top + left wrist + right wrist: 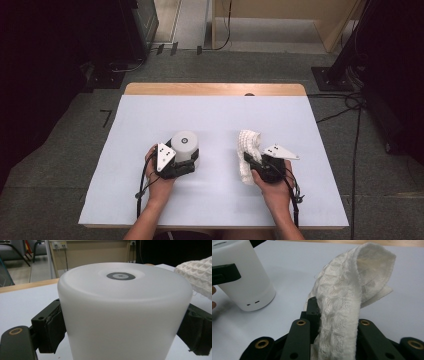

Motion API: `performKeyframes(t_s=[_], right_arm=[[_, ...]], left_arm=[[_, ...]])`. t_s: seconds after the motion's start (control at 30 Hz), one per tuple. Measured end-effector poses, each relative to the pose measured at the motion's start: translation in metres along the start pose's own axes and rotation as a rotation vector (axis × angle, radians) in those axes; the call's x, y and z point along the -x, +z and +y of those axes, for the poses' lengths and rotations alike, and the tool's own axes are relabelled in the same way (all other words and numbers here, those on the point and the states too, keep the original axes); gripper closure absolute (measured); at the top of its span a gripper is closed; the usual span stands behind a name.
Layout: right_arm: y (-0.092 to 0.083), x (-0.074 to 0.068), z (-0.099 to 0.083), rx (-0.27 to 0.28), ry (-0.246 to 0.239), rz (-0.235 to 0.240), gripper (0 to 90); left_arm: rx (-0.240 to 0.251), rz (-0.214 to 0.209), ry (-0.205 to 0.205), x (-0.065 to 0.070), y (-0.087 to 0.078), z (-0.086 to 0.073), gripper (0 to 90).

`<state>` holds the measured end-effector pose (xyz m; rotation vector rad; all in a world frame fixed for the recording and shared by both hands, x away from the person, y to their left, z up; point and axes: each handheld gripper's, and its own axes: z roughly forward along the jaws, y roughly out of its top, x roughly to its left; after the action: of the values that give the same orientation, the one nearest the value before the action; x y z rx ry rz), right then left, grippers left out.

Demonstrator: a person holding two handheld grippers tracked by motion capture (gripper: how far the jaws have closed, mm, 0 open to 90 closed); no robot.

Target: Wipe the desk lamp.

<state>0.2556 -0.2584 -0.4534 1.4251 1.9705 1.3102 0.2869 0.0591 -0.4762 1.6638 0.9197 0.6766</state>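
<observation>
A white frosted cylinder [185, 144] with a grey disc on its top stands upright on the pale table [150, 120], left of centre. My left gripper [183, 163] is shut on it, a dark pad [53, 327] pressing against each side of its wall [125, 312]. A white waffle-weave cloth [248, 145] rises folded from my right gripper [251, 164], which is shut on its lower part. In the right gripper view the cloth [342, 302] arches up over the jaws and hides one fingertip, with the cylinder [244, 287] at upper left.
The table's wooden far edge [215, 89] borders a grey carpeted floor. Cables [350, 105] run along the floor at right, beside black stands. A corner of the cloth [197, 272] hangs close to the cylinder's right side.
</observation>
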Motion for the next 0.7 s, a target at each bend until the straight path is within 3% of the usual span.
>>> performKeyframes(t_s=[0.13,0.23,0.4,0.53,0.7], right_arm=[[0.001,0.003,0.001,-0.008,-0.002,-0.008,74.9],[0.005,0.006,0.002,-0.024,-0.006,-0.021,74.8],[0.015,0.004,0.002,-0.042,-0.012,-0.04,74.7],[0.026,-0.003,0.004,-0.054,-0.066,-0.067,73.4],[0.034,-0.002,0.006,-0.091,-0.076,-0.067,68.3]], left_arm=[[-0.02,-0.018,-0.038,-0.004,-0.003,0.001,8.6],[-0.023,-0.053,-0.077,-0.006,-0.008,0.003,2.9],[-0.022,-0.056,-0.08,-0.008,-0.018,0.002,0.0],[-0.009,-0.062,-0.089,-0.014,-0.039,0.002,0.0],[-0.022,-0.041,-0.116,-0.02,-0.061,0.0,0.0]])
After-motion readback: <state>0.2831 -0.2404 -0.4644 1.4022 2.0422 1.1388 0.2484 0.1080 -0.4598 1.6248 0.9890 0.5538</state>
